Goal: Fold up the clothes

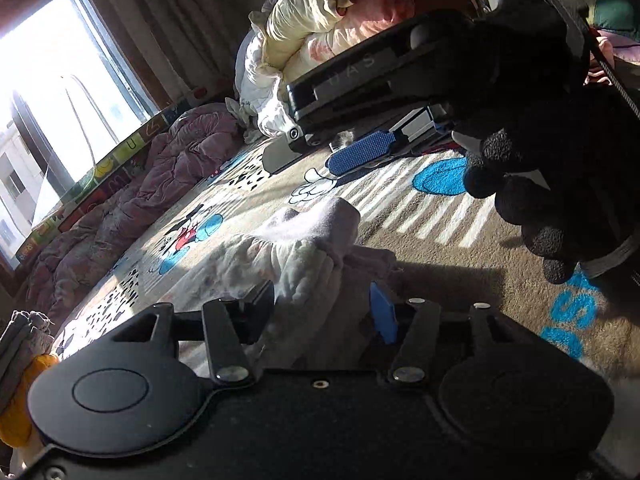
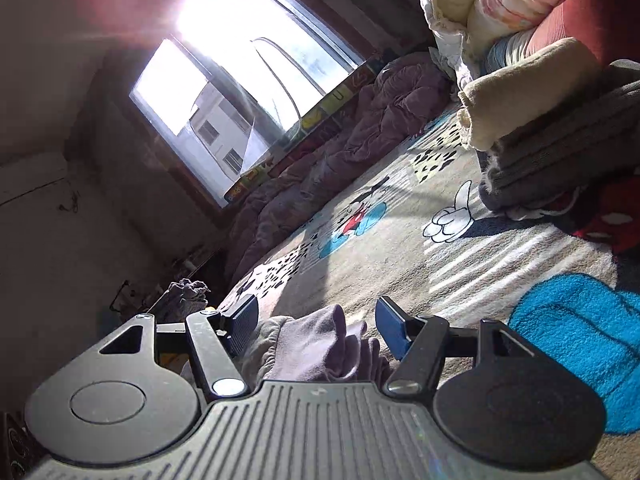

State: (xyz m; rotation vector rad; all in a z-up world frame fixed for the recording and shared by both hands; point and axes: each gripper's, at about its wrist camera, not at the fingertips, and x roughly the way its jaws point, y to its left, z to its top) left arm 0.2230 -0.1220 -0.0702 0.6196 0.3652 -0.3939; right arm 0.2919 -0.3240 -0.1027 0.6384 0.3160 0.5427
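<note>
A pale lilac and white garment point(image 1: 304, 240) lies bunched on the cartoon rug point(image 1: 420, 256). My left gripper point(image 1: 320, 312) is open, its fingers on either side of the garment's near end. In the right wrist view the same lilac garment point(image 2: 320, 344) lies between the open fingers of my right gripper point(image 2: 316, 328), just above the rug point(image 2: 400, 248). The right gripper also shows in the left wrist view point(image 1: 360, 156), held by a black-gloved hand point(image 1: 540, 184) above the rug.
A purple quilt point(image 1: 132, 208) lies along the window side. Heaped bedding point(image 1: 320, 32) sits at the back. Folded grey and beige clothes point(image 2: 560, 136) are stacked at the right of the rug. A yellow item point(image 1: 20, 400) lies at the left edge.
</note>
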